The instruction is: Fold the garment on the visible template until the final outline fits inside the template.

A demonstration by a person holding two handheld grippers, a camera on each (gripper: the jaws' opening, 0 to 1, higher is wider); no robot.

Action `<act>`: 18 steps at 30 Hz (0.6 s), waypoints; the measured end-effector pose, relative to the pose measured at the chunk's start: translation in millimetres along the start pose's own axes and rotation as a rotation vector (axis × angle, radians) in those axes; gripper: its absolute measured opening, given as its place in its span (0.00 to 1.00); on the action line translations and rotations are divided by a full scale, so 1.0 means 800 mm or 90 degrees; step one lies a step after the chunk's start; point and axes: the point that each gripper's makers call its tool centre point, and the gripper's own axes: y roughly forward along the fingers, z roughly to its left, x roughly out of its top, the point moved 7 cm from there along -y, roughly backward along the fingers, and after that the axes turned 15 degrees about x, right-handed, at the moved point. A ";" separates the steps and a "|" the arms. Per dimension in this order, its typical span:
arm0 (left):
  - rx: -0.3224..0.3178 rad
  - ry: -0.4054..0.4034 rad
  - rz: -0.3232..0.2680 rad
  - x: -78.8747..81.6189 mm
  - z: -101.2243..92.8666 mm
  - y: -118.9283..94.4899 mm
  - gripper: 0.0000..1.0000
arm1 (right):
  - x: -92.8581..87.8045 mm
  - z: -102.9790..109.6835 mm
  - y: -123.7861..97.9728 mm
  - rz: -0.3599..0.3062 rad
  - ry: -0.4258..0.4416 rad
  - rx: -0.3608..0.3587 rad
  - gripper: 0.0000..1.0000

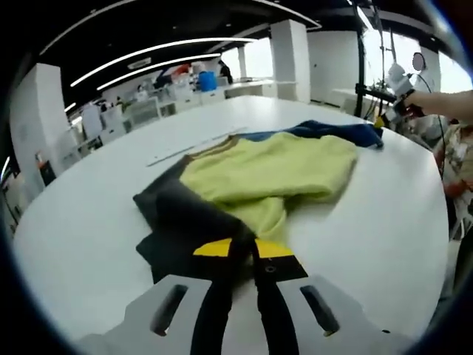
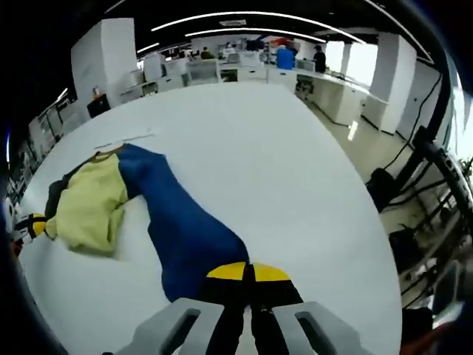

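Left gripper [image 1: 247,255]: jaws closed on the dark panel of the garment [image 1: 259,177]. Right gripper [image 2: 247,275]: jaws closed on its blue panel [image 2: 185,229]. The garment lies crumpled on the white table [image 2: 244,148], yellow-green middle [image 1: 273,170] between both ends. Desks [image 2: 222,70] stand beyond.

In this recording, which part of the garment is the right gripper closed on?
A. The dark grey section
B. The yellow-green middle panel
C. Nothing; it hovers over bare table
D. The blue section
D: in the right gripper view the right gripper has its jaws closed together on the end of the blue section, while the yellow-green panel lies farther off on the white table.
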 end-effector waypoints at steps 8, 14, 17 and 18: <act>0.006 -0.027 0.004 -0.002 0.017 -0.017 0.16 | 0.008 0.000 -0.013 -0.017 -0.040 -0.021 0.20; 0.017 -0.041 -0.005 0.004 0.030 -0.032 0.22 | 0.006 0.009 -0.014 -0.025 -0.015 0.001 0.25; 0.034 -0.052 -0.011 0.006 0.039 -0.036 0.22 | 0.001 0.013 -0.013 -0.023 -0.002 0.007 0.27; 0.042 -0.060 -0.007 0.004 0.045 -0.038 0.22 | -0.001 0.015 -0.012 -0.023 0.005 0.009 0.28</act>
